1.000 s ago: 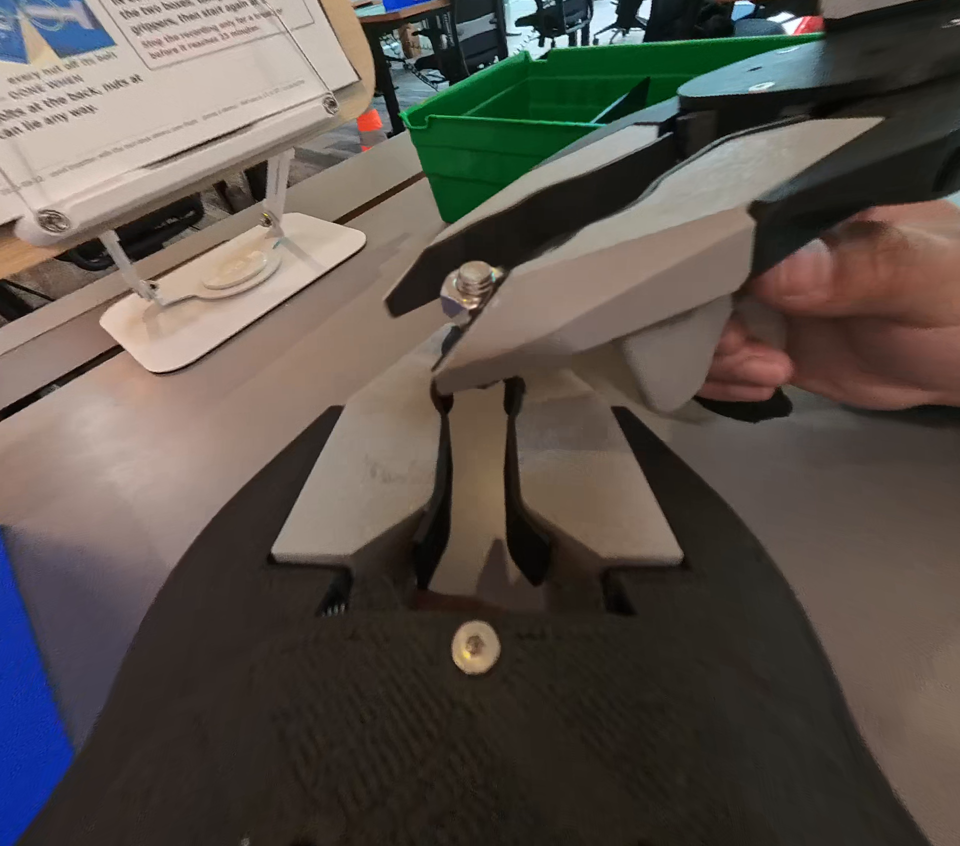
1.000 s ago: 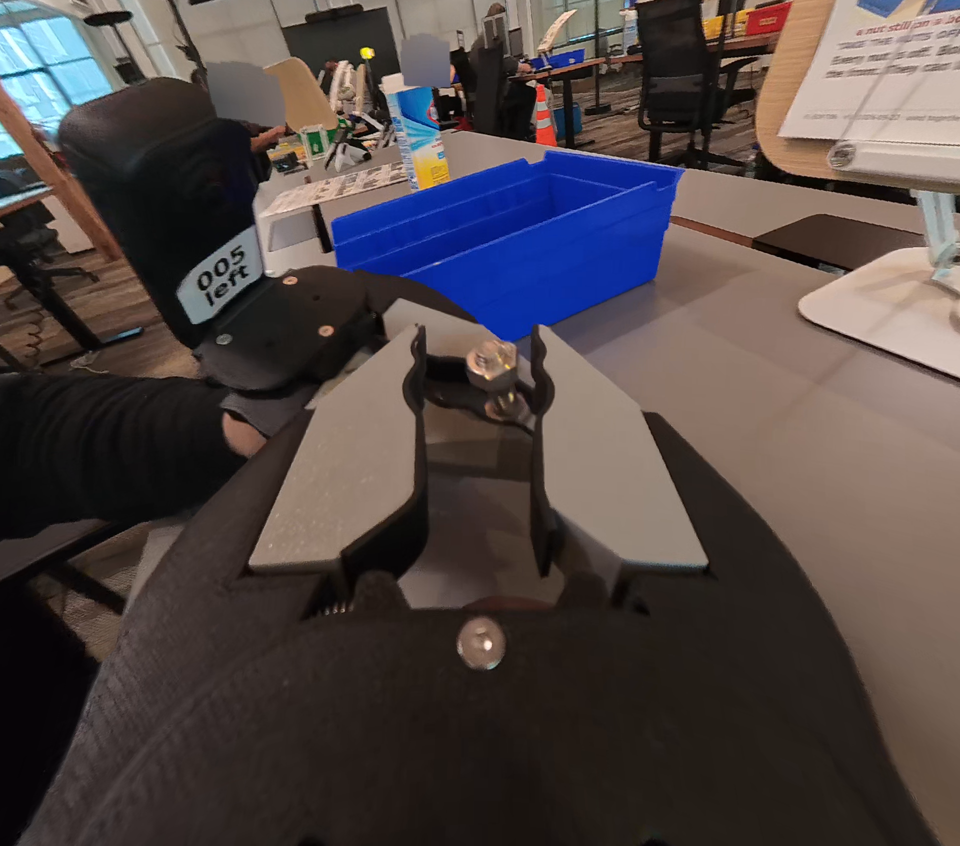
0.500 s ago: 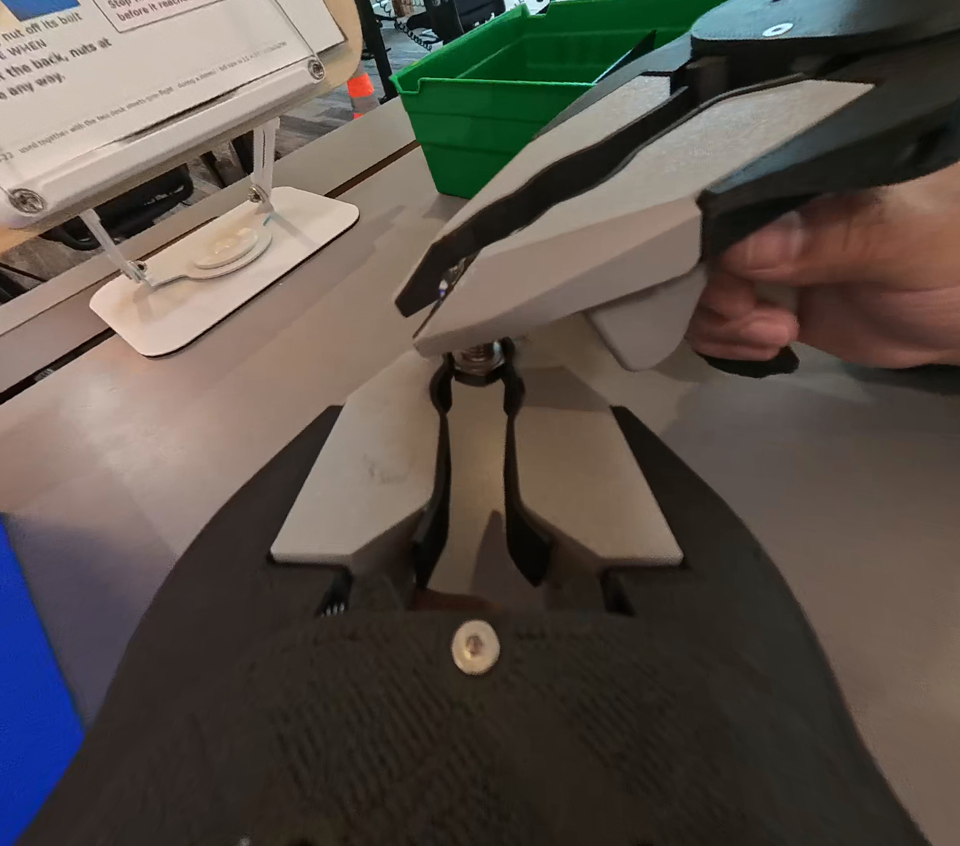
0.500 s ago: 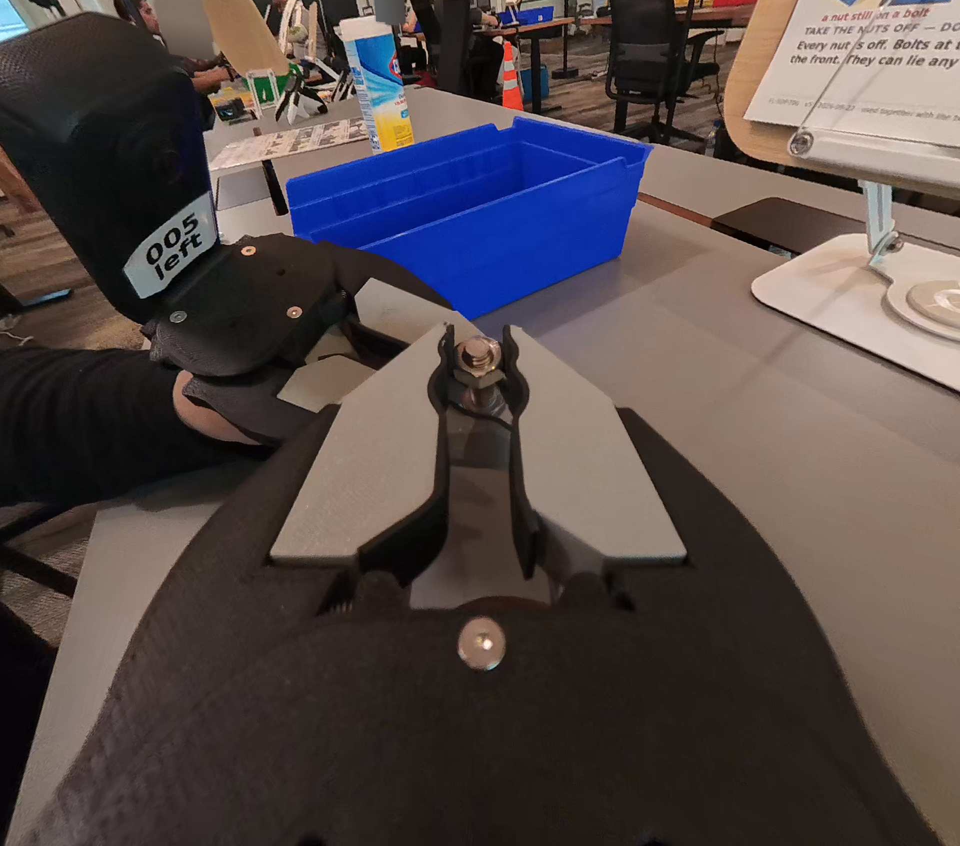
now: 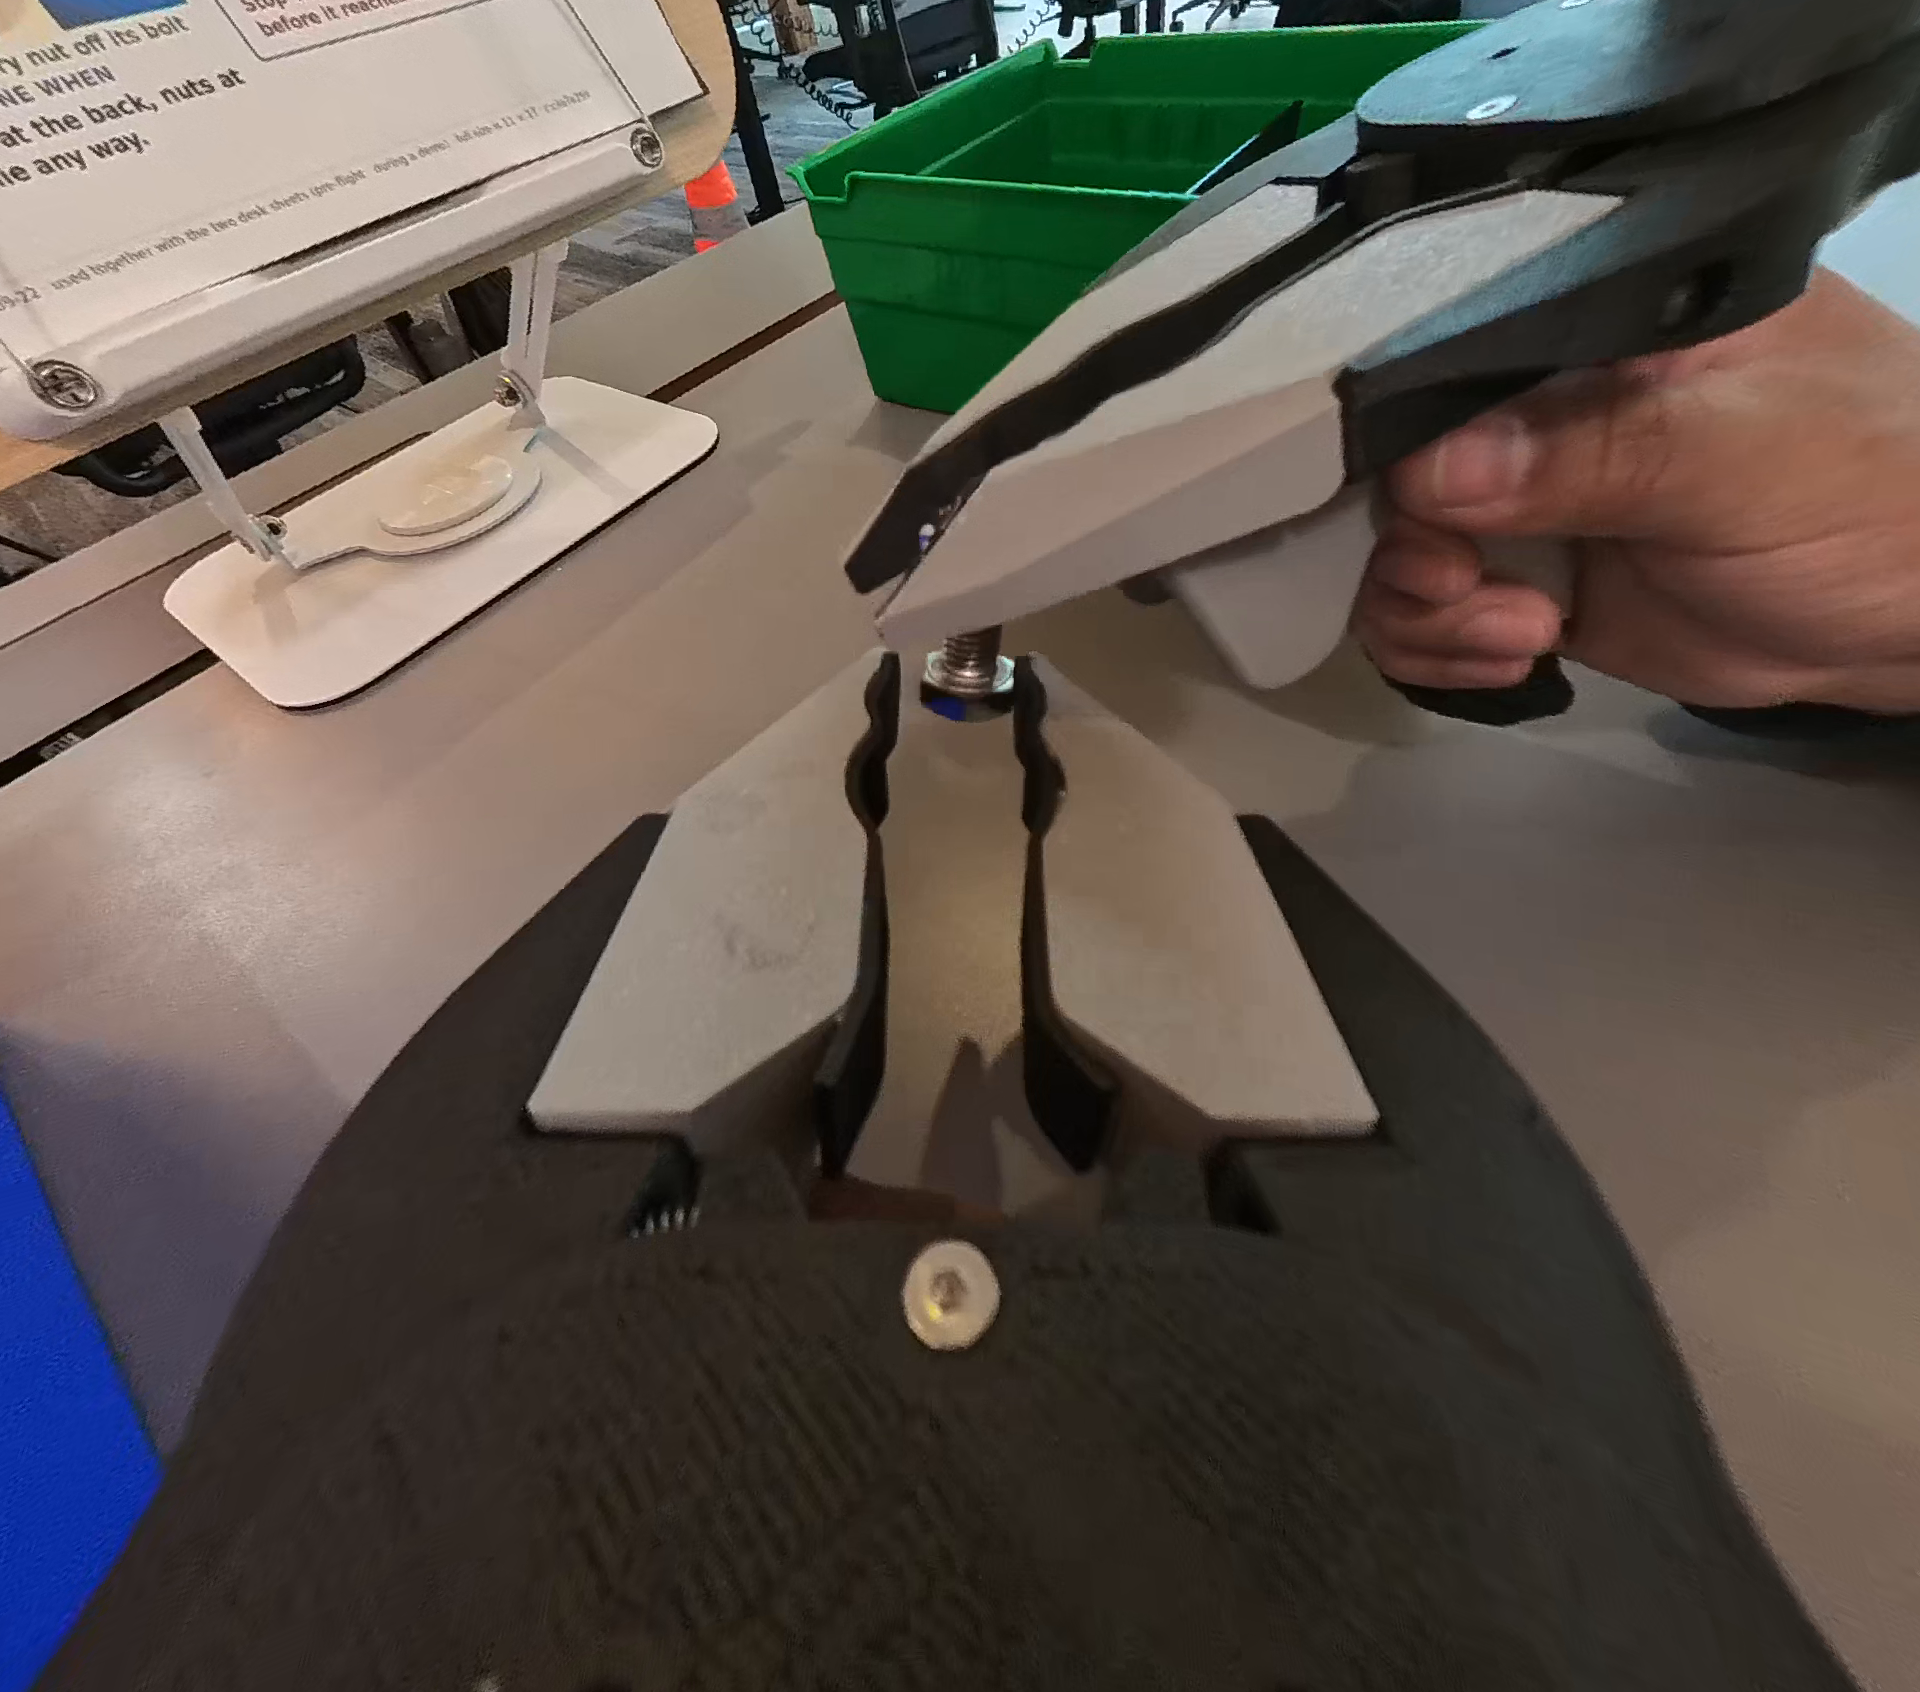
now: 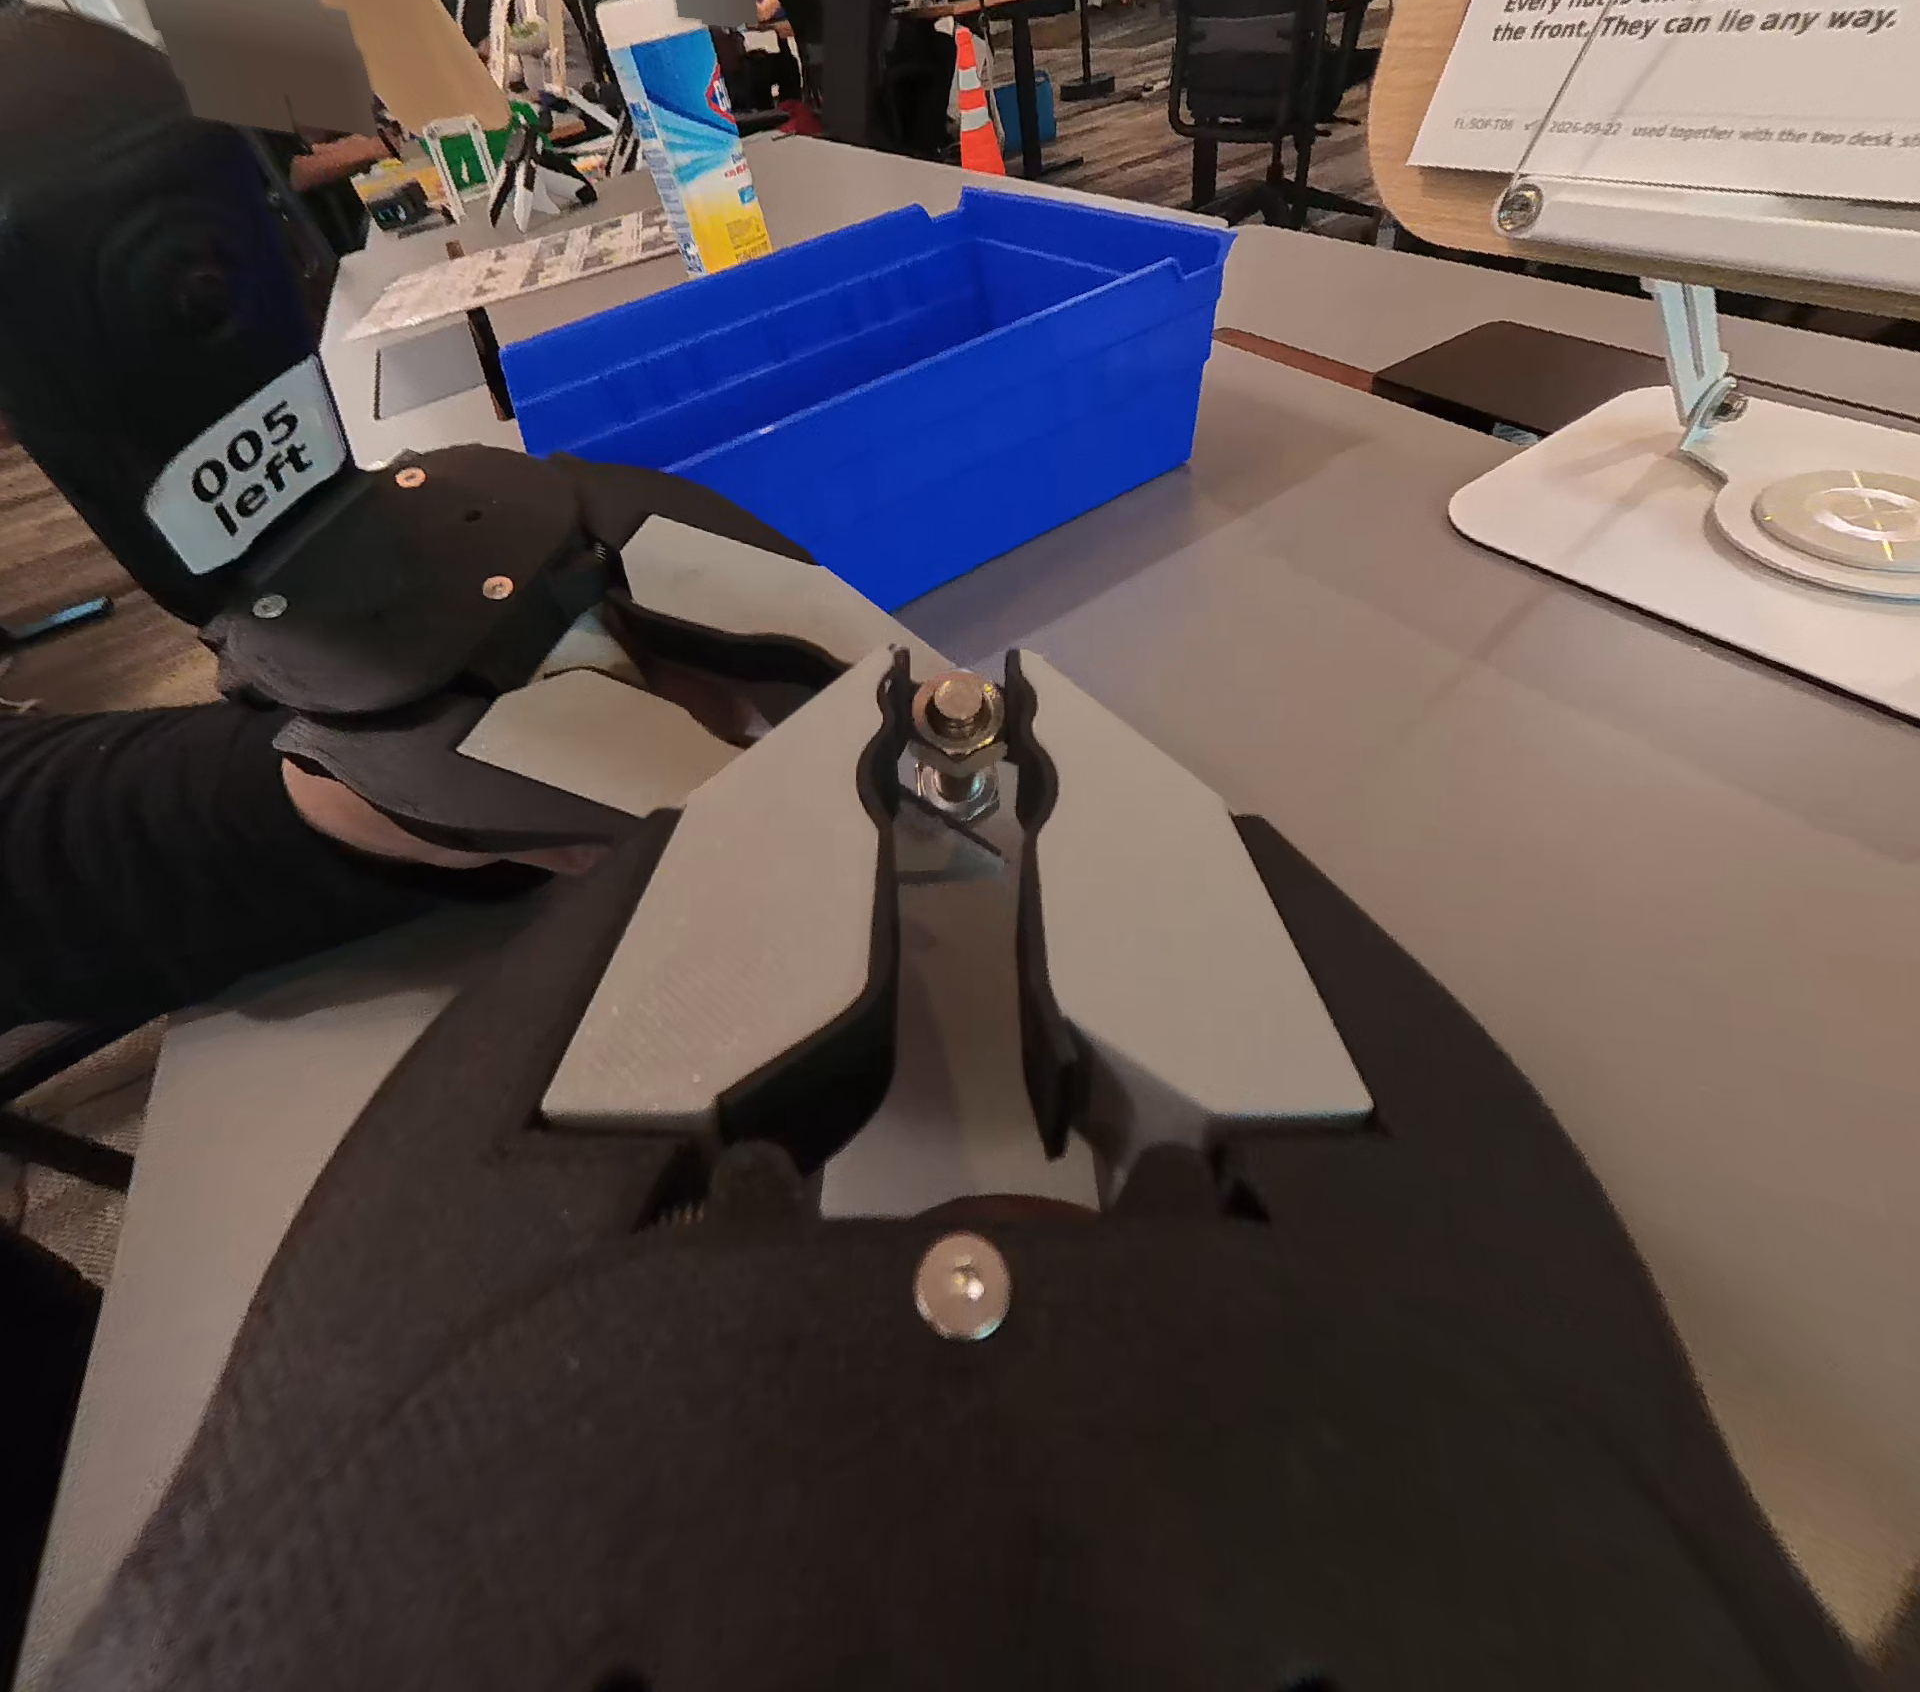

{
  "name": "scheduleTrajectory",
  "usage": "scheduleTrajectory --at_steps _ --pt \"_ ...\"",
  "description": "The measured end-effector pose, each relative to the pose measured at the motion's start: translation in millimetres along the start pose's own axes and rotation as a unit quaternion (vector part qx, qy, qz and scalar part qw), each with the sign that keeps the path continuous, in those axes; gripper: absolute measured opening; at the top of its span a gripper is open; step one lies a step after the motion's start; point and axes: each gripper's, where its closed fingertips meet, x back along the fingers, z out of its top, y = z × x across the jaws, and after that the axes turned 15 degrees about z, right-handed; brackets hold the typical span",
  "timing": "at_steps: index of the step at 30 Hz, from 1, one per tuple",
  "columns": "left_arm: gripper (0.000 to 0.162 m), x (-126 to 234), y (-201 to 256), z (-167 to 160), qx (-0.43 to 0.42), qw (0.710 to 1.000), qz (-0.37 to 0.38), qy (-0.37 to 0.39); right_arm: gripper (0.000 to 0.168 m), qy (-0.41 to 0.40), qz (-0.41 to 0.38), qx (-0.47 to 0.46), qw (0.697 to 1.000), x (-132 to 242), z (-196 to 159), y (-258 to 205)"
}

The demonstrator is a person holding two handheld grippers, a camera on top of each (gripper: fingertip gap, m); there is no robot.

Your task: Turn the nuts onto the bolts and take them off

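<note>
Left claw (image 5: 954, 692) points forward, tips narrowly parted. Right claw (image 6: 954, 712), held by a bare hand (image 5: 1662, 541), crosses just above its tips, narrowly parted.

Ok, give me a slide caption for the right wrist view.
Right gripper clamps the nut on a bolt whose head the left gripper holds.

Grey table (image 5: 312, 863): green bin (image 5: 997, 260) far side, white stand base (image 5: 436, 530) beside it, blue bin (image 6: 883, 406), spray can (image 6: 686, 156) behind.
</note>
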Motion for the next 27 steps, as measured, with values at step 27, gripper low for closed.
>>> scheduleTrajectory --at_steps 27 --pt "0.009 4 8 -4 0.121 0.986 -0.109 -0.032 0.015 -0.037 0.032 -0.063 0.997 -3 -17 2"
